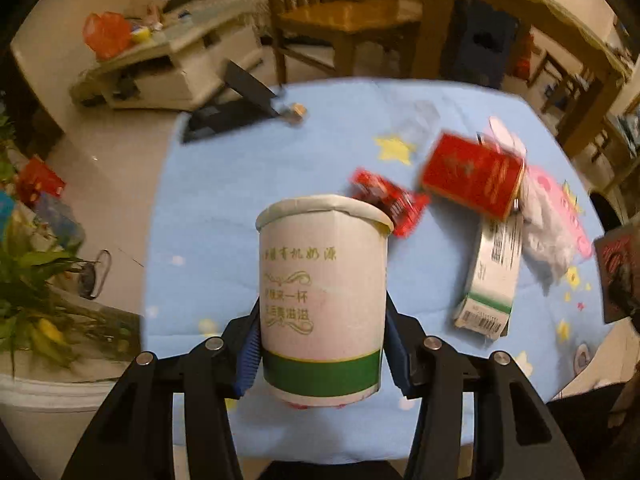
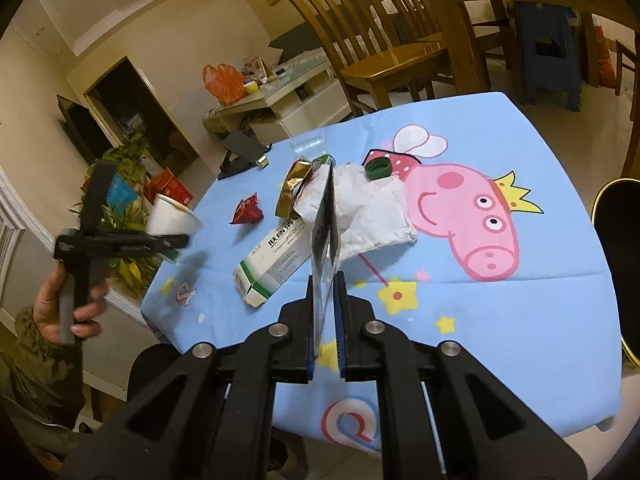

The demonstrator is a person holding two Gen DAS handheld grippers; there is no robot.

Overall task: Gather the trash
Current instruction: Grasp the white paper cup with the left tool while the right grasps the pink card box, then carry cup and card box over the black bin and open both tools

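Observation:
My left gripper point(image 1: 320, 344) is shut on a white paper cup point(image 1: 324, 292) with a green band, its blue pads pressing both sides, held upright above the blue tablecloth point(image 1: 240, 200). In the right wrist view the same cup point(image 2: 174, 216) hangs off the table's left edge in that gripper point(image 2: 160, 240), which a hand point(image 2: 68, 308) holds. My right gripper point(image 2: 325, 320) is shut on a flat printed packet point(image 2: 326, 232), seen edge-on. On the cloth lie a red wrapper point(image 2: 247, 210), a white-and-green carton point(image 2: 276, 256), a gold wrapper point(image 2: 292, 188), crumpled white paper point(image 2: 376, 208) and a green bottle cap point(image 2: 378, 169).
A black stand point(image 2: 240, 156) sits at the table's far left corner. Potted plants point(image 1: 36, 280) stand left of the table, and wooden chairs point(image 2: 372, 40) and a dining table stand behind it. A red pack point(image 1: 472, 174) lies beside the carton point(image 1: 492, 276).

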